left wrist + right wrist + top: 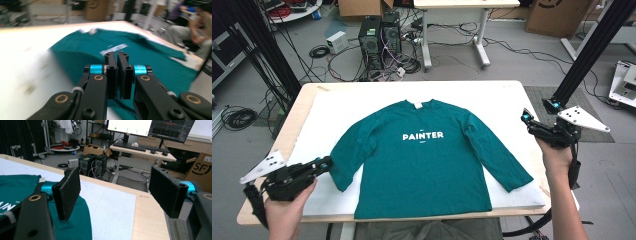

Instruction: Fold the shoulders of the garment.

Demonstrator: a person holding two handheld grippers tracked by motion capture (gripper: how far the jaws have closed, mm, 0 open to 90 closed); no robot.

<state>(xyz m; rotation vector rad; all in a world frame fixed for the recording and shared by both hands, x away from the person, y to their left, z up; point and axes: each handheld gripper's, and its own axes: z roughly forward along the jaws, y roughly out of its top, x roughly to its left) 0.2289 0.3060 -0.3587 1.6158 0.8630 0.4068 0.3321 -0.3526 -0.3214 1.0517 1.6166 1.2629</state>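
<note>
Teal knit fabric makes up the long-sleeved shirt (422, 160), which is laid flat and face up on a white sheet (507, 107) covering a pale wooden table (307, 95). White block lettering reading PAINTER (422, 135) is printed across the chest, and a small white label is seen at the neckline, which is turned toward the far edge of the table. The hem lies along the near edge, and both sleeves are spread outward and downward, each cuff ending close to a near corner of the sheet. The cloth looks soft and matte, with a few shallow creases.

The left gripper (323, 164) is held at the near left corner of the table, just beside the left cuff. In the left gripper view its black jaws are seen pressed nearly together with only a thin slit between them and nothing caught there; the left gripper (117, 57) is pointed across the shirt, which is blurred in that view.

The right gripper (527, 120) is held at the right edge of the table, apart from the shirt. In the right gripper view the right gripper (117, 187) is spread wide, its flat rectangular pads faced with rough black foam, and nothing is held between them; the sheet and the bare wooden edge are seen in the gap.
</note>
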